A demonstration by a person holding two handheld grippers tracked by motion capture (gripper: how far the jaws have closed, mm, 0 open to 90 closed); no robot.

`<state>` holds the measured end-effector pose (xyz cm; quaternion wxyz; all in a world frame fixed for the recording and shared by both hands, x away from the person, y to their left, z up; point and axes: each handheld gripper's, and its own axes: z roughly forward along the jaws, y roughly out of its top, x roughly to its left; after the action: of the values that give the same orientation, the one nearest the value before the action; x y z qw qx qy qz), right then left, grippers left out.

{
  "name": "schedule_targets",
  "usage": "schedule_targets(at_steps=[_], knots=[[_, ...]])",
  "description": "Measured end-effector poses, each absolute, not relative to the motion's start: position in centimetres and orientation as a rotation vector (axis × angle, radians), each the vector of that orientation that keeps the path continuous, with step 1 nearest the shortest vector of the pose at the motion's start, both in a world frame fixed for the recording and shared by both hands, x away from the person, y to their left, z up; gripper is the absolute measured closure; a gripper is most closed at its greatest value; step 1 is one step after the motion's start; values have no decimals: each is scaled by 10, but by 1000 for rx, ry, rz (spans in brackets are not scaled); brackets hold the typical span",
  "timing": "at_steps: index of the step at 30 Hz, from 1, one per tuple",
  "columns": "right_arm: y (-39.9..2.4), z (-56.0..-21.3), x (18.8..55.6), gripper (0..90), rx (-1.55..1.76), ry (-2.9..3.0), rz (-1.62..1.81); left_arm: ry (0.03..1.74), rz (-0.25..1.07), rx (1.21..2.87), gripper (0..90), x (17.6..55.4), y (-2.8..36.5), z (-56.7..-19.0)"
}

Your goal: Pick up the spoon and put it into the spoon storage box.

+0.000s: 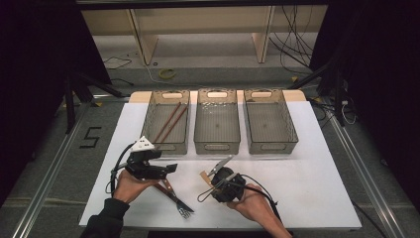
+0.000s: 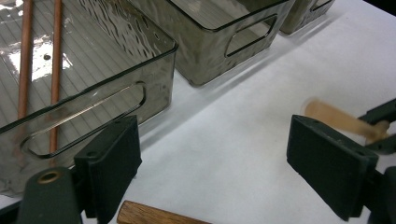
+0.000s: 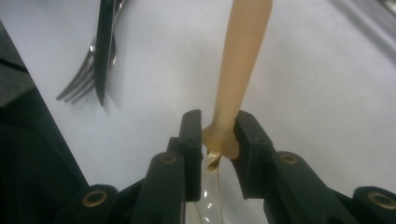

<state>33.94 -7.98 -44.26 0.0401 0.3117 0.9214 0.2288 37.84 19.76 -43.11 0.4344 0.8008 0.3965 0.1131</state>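
Behind the right gripper (image 1: 216, 174), half-hidden spoon (image 3: 240, 56).

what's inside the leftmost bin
Two brown chopsticks lie side by side in the left bin, running along its length. Through its clear wall nothing else shows on its floor.

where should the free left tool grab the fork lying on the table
Best guess: the wooden handle, not the metal prongs. The fork lies flat on the white table with a knife across it, so the prong end is crowded. The left tool hangs open near the handle end; come straight down with the jaws across the handle's width.
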Motion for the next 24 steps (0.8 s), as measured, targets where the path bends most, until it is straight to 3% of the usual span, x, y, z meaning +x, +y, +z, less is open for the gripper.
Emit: schedule_targets(at_steps=[15,24], knots=[[-108,-405,374,769,1049,2727,904,979,284,1973,171,378,201,-428],[-118,-385,419,767,1109,2627,908,975,279,1964,170,377,202,-427]])
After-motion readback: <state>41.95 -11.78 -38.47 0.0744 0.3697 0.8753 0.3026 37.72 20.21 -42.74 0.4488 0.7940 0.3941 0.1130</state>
